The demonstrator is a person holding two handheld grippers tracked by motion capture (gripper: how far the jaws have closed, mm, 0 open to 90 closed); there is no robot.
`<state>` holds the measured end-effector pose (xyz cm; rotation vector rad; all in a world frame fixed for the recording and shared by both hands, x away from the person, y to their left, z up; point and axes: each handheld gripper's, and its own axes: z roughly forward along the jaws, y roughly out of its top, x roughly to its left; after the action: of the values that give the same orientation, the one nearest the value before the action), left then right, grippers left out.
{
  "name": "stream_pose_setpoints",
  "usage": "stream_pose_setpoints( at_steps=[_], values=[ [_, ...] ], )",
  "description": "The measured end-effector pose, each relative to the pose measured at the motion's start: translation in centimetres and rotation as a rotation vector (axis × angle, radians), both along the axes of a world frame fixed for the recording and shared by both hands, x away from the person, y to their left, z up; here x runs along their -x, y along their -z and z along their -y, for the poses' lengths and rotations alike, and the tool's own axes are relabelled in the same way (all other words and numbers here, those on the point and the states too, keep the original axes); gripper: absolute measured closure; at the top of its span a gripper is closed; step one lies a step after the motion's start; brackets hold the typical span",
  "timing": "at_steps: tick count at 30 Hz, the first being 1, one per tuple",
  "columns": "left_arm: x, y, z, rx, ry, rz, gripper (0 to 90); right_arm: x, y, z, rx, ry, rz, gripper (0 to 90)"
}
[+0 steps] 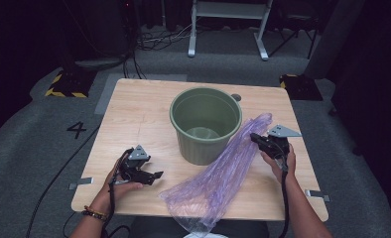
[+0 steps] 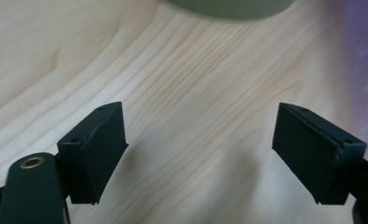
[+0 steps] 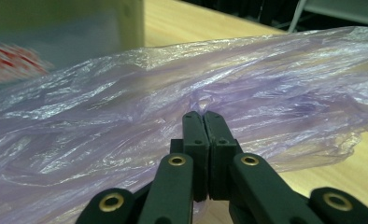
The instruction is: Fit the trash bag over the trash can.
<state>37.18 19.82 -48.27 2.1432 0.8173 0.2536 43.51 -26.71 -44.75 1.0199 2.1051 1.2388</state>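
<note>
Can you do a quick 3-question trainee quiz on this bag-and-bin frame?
1. True or false: the right gripper has its fingers pinched on the purple plastic bag.
2. What lies between the left gripper fingers? A) the bag B) the bucket rim C) nothing, just bare table
3. Where does the green bucket stand, and how?

Key
1. True.
2. C.
3. Upright near the middle of the table, mouth open, with the bag draped along its right side.

Dim room, grey carpet floor [image 1: 44, 148], white desk frame [image 1: 228, 25] behind.
</note>
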Motion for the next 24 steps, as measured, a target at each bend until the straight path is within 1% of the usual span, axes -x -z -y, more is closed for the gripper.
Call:
stream_pose_setpoints(
  at_steps=[2, 3, 5, 8, 10, 12, 13, 15, 16, 19, 21, 22, 23, 24],
  values=[
    [0.7, -1.1, 0.9, 0.058, 0.056, 0.008, 18.5, 0.4, -0.5, -0.2, 0.004, 0.0, 0.022, 89.3],
    [1.1, -1.7, 1.6, 0.066, 0.077, 0.017, 18.3, 0.6, -0.8, -0.3, 0.005, -0.004, 0.032, 89.3],
    [1.9, -2.7, 3.2, 0.076, 0.132, 0.021, 16.9, 1.1, -1.2, -0.6, 0.004, -0.01, 0.049, 89.3],
    [3.2, -3.9, 5.9, 0.094, 0.195, 0.022, 16.4, 1.6, -1.9, -1.0, 0.014, -0.014, 0.074, 89.3],
    [3.8, -4.2, 7.8, 0.078, 0.221, 0.013, 16.1, 2.0, -2.4, -1.2, 0.012, -0.014, 0.093, 89.3],
    [4.2, -4.1, 9.7, 0.062, 0.266, -0.007, 15.9, 2.3, -3.0, -1.4, 0.009, -0.012, 0.121, 89.3],
    [4.3, -4.0, 10.7, 0.051, 0.273, -0.015, 15.8, 2.5, -3.4, -1.5, 0.004, -0.013, 0.134, 89.3],
    [4.4, -3.5, 12.5, 0.016, 0.286, -0.022, 15.8, 2.7, -4.1, -1.6, -0.015, -0.021, 0.159, 89.3],
    [4.2, -3.0, 13.5, -0.007, 0.297, -0.035, 15.8, 2.9, -4.3, -1.7, -0.025, -0.023, 0.168, 89.3],
    [3.5, -2.0, 15.0, -0.061, 0.293, -0.064, 16.1, 3.3, -5.0, -2.1, -0.052, -0.047, 0.201, 89.3],
    [3.1, -1.3, 15.7, -0.1, 0.302, -0.062, 17.4, 3.7, -5.4, -2.3, -0.064, -0.072, 0.225, 89.3],
    [3.0, -1.0, 15.9, -0.118, 0.294, -0.064, 21.4, 3.9, -5.6, -2.4, -0.067, -0.08, 0.237, 89.3],
    [2.8, -0.8, 16.0, -0.143, 0.291, -0.057, 30.0, 4.2, -6.0, -2.4, -0.074, -0.091, 0.252, 89.3],
    [2.6, -0.6, 16.1, -0.169, 0.278, -0.048, 34.0, 4.3, -6.2, -2.4, -0.076, -0.098, 0.26, 89.3]
  ],
)
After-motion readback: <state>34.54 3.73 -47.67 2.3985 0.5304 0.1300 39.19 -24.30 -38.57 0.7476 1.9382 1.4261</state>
